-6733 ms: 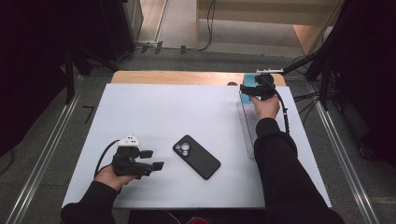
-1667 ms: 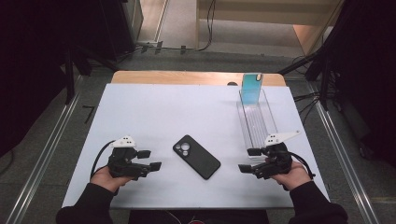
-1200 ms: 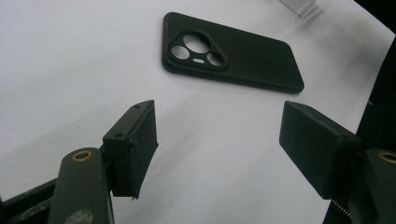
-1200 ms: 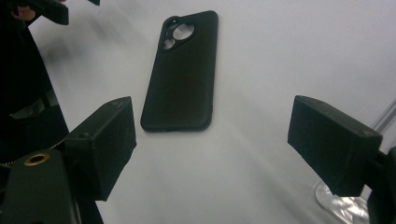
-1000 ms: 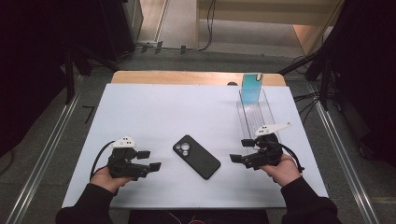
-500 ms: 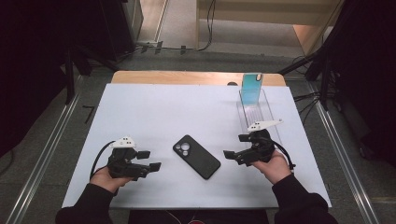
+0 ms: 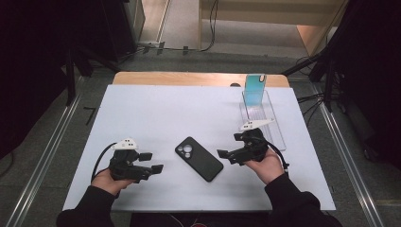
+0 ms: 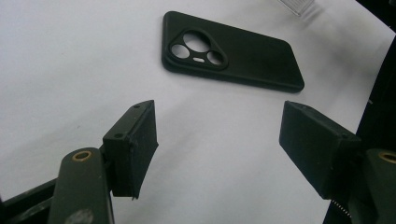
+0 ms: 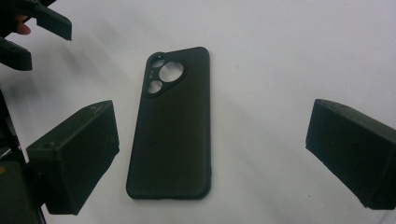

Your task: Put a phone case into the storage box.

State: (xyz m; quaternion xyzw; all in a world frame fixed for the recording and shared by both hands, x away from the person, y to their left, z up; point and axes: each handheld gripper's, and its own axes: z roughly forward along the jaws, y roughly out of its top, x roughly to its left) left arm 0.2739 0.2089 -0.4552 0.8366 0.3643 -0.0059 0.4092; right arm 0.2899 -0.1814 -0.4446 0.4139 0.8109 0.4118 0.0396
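Between my two grippers, the flat black rubbery phone case point(image 7: 199, 159) lies camera-cutout up on the white surface point(image 7: 156, 109); right gripper point(image 7: 230, 156) jaws just spread, left gripper point(image 7: 152, 167) jaws spread too, I'd pinch this light, bendy shell across its long edges.

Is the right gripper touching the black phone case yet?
Apart. The high view shows white table between the right gripper and the black phone case; its fingers stand open.

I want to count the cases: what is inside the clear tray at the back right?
One teal phone case stands upright at the far end of the clear tray. The rest looks empty; the case hides what is behind it.
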